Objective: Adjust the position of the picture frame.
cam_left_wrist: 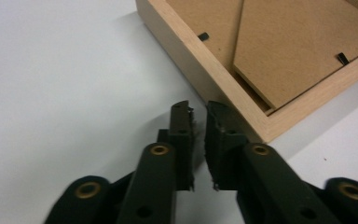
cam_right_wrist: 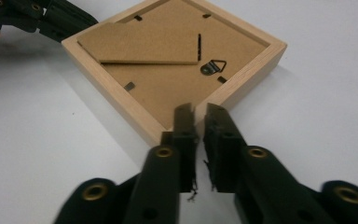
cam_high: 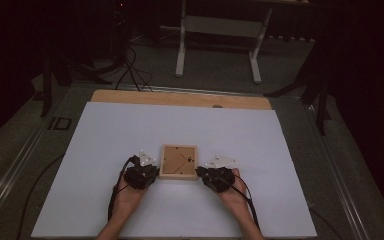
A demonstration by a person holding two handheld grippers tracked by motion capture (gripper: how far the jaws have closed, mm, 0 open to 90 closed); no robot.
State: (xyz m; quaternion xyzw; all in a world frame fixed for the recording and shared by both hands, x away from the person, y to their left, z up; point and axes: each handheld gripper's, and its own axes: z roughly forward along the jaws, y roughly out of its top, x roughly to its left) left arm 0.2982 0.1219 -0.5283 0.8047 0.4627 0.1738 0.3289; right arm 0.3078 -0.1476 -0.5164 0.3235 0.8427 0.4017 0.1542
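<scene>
A square light-wood picture frame (cam_high: pixel 178 161) lies back-side up on the white board, its brown backing and fold-out stand (cam_right_wrist: pixel 140 44) facing me, with a small metal hanger (cam_right_wrist: pixel 213 66). My left gripper (cam_high: pixel 155 172) rests at the frame's near-left corner. In the left gripper view its tips (cam_left_wrist: pixel 198 108) stand a narrow gap apart beside the wooden rim (cam_left_wrist: pixel 223 88), with nothing between them. My right gripper (cam_high: pixel 200 172) sits at the near-right corner. Its tips (cam_right_wrist: pixel 199 109) are also slightly open and empty, just at the frame's corner (cam_right_wrist: pixel 168 126). The left gripper (cam_right_wrist: pixel 74 21) shows beyond the frame.
The white board (cam_high: pixel 130 130) covers a wooden tabletop (cam_high: pixel 180 98) and has free room all around the frame. Behind the table stand white desk legs (cam_high: pixel 181 55) and dark cables (cam_high: pixel 130 70) on the floor. Both forearms come in from the bottom edge.
</scene>
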